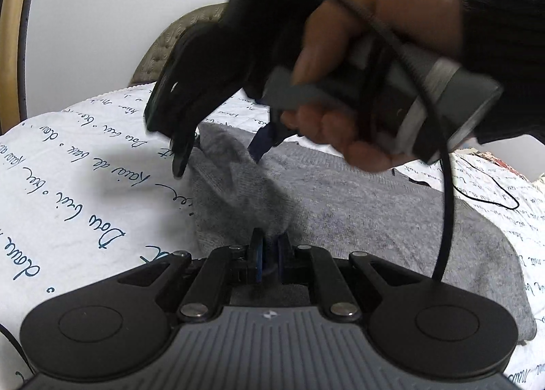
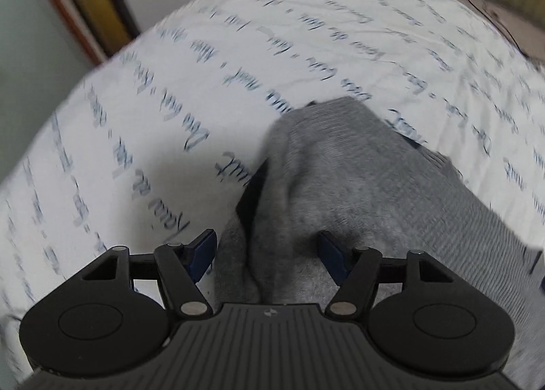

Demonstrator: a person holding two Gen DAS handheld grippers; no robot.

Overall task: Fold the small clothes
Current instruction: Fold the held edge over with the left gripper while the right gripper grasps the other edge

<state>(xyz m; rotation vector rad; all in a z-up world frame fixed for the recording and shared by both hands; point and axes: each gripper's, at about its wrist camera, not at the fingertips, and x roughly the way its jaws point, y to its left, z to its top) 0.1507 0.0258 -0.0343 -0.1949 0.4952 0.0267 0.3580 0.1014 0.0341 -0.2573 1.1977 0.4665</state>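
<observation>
A grey knitted garment (image 1: 340, 199) lies on a white bedsheet (image 1: 68, 168) with blue handwriting print. My left gripper (image 1: 270, 246) is shut on a raised fold of the grey garment at its near edge. My right gripper (image 2: 267, 253) is open, its blue pads (image 2: 204, 250) on either side of a bunched grey ridge (image 2: 320, 171) of the garment, not pinching it. In the left wrist view the right gripper (image 1: 218, 151) is held by a hand above the garment's far left corner, fingers spread.
A padded headboard (image 1: 184, 35) and white wall stand behind the bed. A gold-framed object (image 1: 13, 15) is at the left. A thin black cable (image 1: 494, 192) lies on the sheet at the right. A dark strip (image 2: 253, 192) shows beside the grey ridge.
</observation>
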